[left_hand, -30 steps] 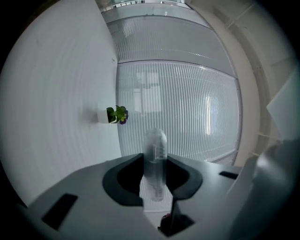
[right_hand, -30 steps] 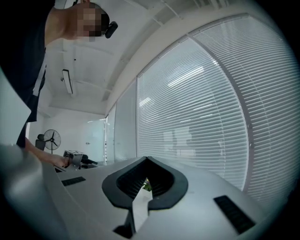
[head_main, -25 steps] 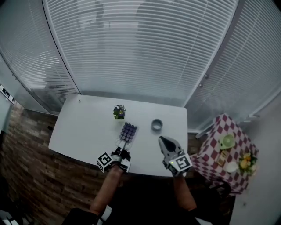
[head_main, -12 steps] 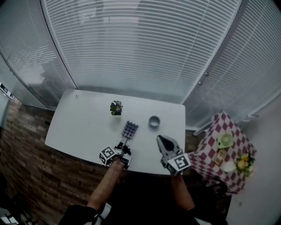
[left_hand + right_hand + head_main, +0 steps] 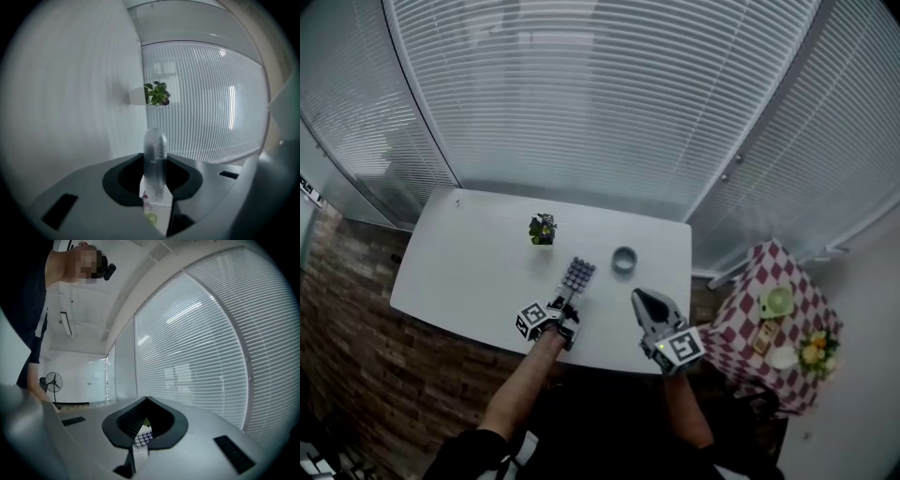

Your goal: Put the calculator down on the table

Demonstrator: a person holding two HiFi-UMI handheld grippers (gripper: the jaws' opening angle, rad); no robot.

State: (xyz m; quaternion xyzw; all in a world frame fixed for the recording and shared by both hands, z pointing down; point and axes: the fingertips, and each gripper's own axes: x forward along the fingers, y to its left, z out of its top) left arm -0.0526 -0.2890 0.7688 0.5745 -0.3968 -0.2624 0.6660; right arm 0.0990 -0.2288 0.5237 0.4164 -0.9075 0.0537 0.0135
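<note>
We hold the calculator (image 5: 577, 274) clamped in our left gripper (image 5: 565, 303), low over the surface (image 5: 459, 272); setting down and release remain. Our right gripper (image 5: 641, 300) is closed, empty.

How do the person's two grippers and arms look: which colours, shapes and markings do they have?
The left gripper and the right gripper have smooth grey shells with a dark hollow around the jaws. The right one narrows to a point. Each carries a white cube with black square markers, the left cube and the right cube. No cables show. The forearms are uncovered, and the person wears a dark top.
</note>
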